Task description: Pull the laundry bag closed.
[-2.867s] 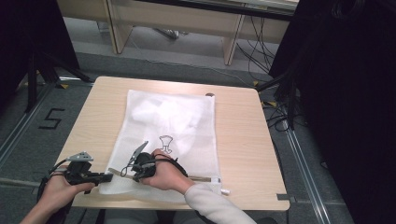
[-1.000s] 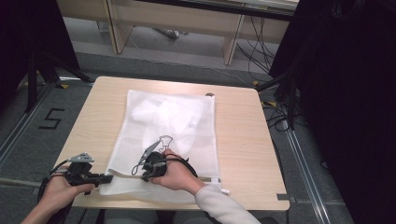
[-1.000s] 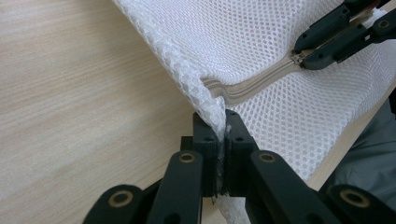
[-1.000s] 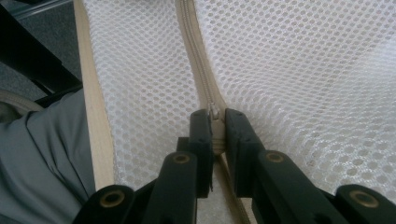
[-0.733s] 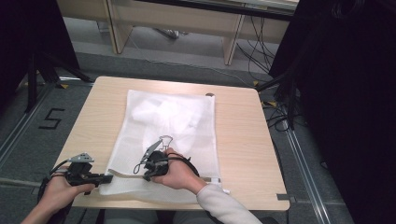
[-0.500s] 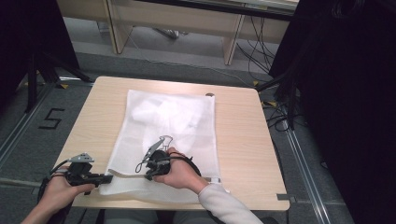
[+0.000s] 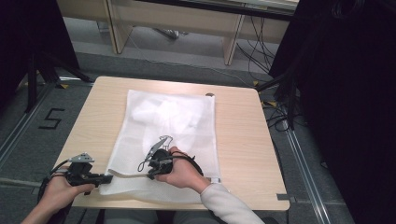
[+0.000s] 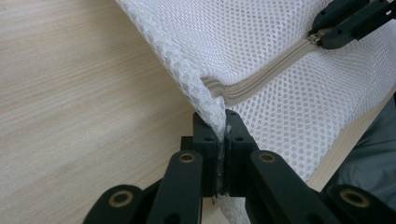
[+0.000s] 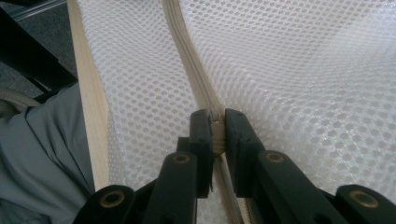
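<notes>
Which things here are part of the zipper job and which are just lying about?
In the job:
- mesh laundry bag
- zipper, pinched by the right gripper
- bag corner, clamped by the left gripper

Lying about:
- small dark disc at the table's far edge
- floor cables

From my screen, the mesh bag point(image 7: 173, 126) was white, its weave a honeycomb of small holes, with a beige zipper point(image 9: 187, 60) running through it. The table point(image 7: 243, 140) was pale wood with fine grain. Both grippers, left point(image 8: 223, 135) and right point(image 9: 215, 128), had black jaws with brass-coloured pivots. The person's sleeve point(image 7: 224, 205) was off-white.
</notes>
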Available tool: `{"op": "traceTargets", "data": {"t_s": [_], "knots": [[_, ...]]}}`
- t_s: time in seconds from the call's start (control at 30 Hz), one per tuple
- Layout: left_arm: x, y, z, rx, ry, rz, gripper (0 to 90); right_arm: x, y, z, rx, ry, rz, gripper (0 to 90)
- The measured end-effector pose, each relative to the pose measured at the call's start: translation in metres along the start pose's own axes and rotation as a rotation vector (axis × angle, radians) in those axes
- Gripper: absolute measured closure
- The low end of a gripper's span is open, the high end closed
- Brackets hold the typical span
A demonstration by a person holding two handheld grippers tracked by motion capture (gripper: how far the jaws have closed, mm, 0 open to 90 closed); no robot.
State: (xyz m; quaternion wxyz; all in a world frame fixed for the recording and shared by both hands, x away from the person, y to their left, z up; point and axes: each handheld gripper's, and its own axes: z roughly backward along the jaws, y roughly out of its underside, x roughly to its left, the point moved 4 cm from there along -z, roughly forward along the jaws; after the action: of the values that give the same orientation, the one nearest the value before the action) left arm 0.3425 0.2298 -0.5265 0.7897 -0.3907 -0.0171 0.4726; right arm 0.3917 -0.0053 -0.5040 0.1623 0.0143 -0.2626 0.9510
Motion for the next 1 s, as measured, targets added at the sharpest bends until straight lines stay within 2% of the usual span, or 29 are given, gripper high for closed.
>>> {"op": "traceTargets", "data": {"t_s": [0.03,0.23,0.43,0.6,0.73,0.9,0.97,1.0], "knots": [[0.0,0.0,0.0,0.0,0.0,0.0,85.7,0.001,0.0,0.0,-0.005,-0.013,-0.019,82.7],[0.0,0.0,0.0,0.0,0.001,0.002,85.7,0.001,0.001,0.003,-0.011,-0.024,-0.019,82.7],[0.0,0.0,-0.001,-0.014,-0.003,0.0,85.7,-0.002,0.004,0.006,-0.014,-0.017,-0.015,82.7],[0.0,0.0,-0.002,-0.014,-0.006,-0.001,85.7,-0.003,0.008,0.01,-0.009,-0.012,-0.044,82.7],[0.0,0.0,-0.001,-0.013,-0.004,0.0,85.7,-0.005,0.008,0.01,-0.01,-0.007,-0.023,82.7],[0.001,0.0,0.0,0.009,-0.001,-0.005,85.7,-0.006,0.008,0.014,-0.013,-0.012,-0.035,82.7],[0.0,0.0,-0.001,-0.004,-0.006,-0.003,85.7,-0.006,0.01,0.014,-0.017,-0.015,-0.046,82.7],[0.0,0.0,-0.002,-0.008,-0.002,-0.001,85.7,-0.007,0.01,0.015,-0.02,-0.017,-0.033,82.8]]}}
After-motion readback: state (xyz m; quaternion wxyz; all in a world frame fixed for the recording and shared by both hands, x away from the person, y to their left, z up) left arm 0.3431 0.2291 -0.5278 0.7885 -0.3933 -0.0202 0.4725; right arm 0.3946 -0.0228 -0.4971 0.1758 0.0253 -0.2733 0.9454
